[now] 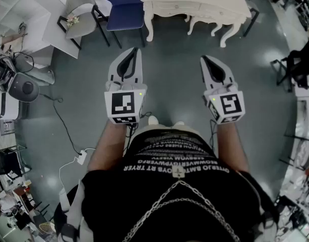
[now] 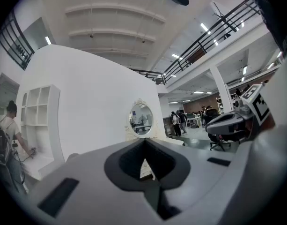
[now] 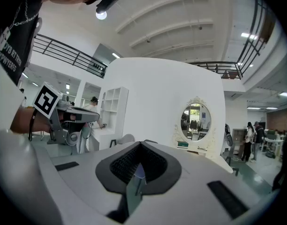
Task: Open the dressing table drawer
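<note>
Closed hand-held gripper (image 3: 139, 150); mirror (image 3: 195, 121) ahead

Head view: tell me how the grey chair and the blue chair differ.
The grey chair is pale with a rounded shell, while the blue chair is dark and squarer. The grey chair stands turned at an angle, apart from the table; the blue chair stands close beside the table's left end. Both have thin black legs.

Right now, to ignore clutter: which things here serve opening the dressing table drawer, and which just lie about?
Job: cream carved-leg dressing table, its drawer, left gripper, right gripper.
Lying about: blue padded chair, grey shell chair, white power strip.
</note>
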Demonstrator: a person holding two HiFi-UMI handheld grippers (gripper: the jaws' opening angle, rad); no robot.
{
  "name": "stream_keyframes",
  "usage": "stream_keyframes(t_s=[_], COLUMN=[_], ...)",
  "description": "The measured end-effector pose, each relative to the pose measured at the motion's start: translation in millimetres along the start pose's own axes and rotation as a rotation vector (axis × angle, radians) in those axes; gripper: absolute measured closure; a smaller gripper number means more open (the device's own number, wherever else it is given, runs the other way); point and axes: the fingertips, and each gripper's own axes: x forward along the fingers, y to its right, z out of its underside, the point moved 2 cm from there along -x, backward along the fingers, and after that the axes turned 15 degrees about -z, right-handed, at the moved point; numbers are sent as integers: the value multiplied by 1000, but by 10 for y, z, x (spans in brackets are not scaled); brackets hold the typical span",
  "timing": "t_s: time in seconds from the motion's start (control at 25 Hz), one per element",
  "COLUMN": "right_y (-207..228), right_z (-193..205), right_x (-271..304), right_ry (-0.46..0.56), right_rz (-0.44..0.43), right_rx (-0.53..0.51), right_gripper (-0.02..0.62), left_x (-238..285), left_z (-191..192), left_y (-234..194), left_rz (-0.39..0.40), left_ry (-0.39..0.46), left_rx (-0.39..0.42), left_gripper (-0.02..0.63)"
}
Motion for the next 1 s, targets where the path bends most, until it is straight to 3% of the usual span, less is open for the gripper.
stream_keyframes(t_s=[0.2,0.4,0.6,1.0], right_y=[-224,-361,-476,-100], right_z=[49,-125,-84,-93], right_x=[3,391,464,598], right_ry=[9,25,8,32], right_rz=[7,22,28,45], right_rx=[-13,7,3,48], right_gripper=[594,594,594,594], left_x=[-136,13,19,443], left_z=[114,256,329,294], left_y=[-50,-392,-547,-500], left_rz=[15,68,60,72], left_ry=[21,-1,-2,-9], left_rx=[9,2,-17,-51], left_gripper=[601,602,601,601])
